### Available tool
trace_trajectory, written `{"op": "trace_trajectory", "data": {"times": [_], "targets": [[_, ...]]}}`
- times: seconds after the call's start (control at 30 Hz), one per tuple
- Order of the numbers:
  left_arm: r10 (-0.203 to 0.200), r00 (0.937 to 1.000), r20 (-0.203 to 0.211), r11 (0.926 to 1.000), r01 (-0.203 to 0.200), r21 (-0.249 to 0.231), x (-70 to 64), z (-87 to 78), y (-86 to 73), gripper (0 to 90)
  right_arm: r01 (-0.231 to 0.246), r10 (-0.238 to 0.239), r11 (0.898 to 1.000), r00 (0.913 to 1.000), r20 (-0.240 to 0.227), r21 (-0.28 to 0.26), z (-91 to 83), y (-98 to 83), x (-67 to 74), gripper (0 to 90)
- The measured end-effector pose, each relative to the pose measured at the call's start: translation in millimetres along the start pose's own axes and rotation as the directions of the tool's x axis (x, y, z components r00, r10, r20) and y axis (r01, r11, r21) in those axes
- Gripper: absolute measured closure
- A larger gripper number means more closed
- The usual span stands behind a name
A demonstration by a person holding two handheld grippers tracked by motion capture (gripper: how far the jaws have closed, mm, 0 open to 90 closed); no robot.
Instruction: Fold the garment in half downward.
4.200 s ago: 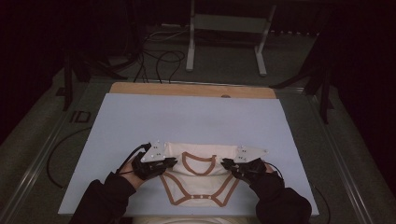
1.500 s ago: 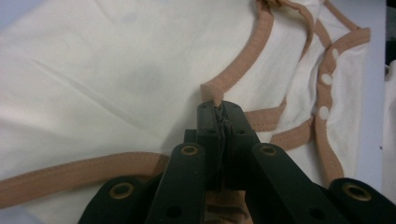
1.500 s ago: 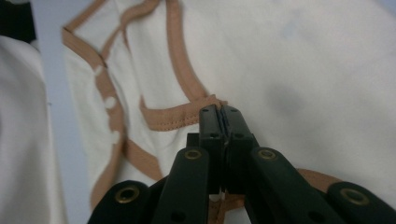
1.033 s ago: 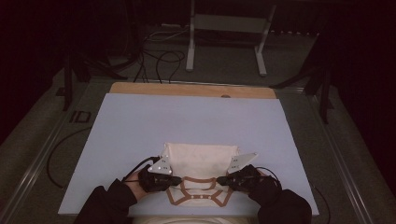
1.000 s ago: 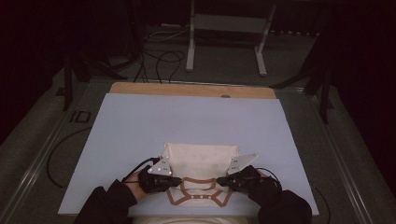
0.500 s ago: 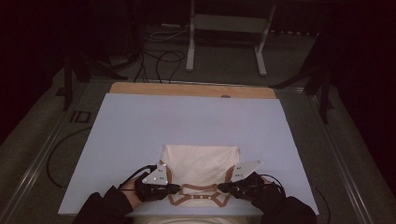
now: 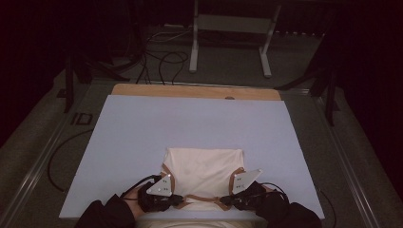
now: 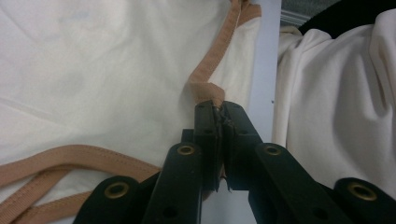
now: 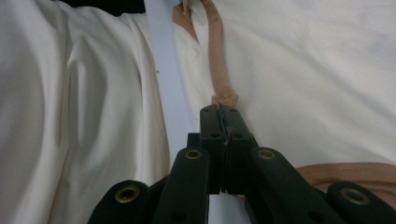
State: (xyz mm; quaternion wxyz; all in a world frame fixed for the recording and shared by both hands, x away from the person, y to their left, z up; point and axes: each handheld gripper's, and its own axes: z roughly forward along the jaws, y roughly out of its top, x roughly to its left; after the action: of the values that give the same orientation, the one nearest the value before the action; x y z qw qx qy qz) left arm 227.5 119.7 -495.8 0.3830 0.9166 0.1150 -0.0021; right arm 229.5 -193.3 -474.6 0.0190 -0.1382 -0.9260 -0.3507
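You have drawn the cream top [image 7: 202, 171] back toward the near counter [image 7: 142, 128] edge, both jaws pinching its tan trim [image 8: 210, 70], folding it shorter

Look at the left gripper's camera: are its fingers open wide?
No, the left gripper's fingers are shut tight, pinching the brown trim of the cream garment.

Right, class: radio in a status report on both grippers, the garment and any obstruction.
Left gripper shut on tan trim. Right gripper shut on trim too. Cream garment folded, at near edge of table. Nothing in the way.
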Motion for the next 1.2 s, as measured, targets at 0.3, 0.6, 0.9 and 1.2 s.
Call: {"op": "trace_trajectory", "data": {"times": [0.3,0.6,0.9,1.2], "targets": [[0.013,0.9991,0.041,0.9994,-0.014,0.031,-3.2,1.3,-3.3,78.7,0.042,-0.041,0.999,0.9971,-0.064,0.014,1.5,-0.8,0.5,88.2],[0.043,0.9968,0.068,0.9974,-0.047,0.054,-7.2,0.8,-3.9,59.0,0.037,-0.038,0.998,0.9992,-0.015,-0.047,-8.0,-0.5,-3.4,66.8],[0.035,0.9991,0.025,0.9987,-0.035,0.037,-6.2,-4.0,0.4,30.0,-0.034,0.041,0.991,0.9977,0.053,-0.129,-14.4,0.0,-11.1,30.0],[-0.011,0.9999,-0.009,0.9999,0.011,0.004,3.1,-10.1,3.9,1.7,-0.088,0.105,0.979,0.9907,0.086,-0.183,-17.4,-1.0,-19.2,15.1]]}}
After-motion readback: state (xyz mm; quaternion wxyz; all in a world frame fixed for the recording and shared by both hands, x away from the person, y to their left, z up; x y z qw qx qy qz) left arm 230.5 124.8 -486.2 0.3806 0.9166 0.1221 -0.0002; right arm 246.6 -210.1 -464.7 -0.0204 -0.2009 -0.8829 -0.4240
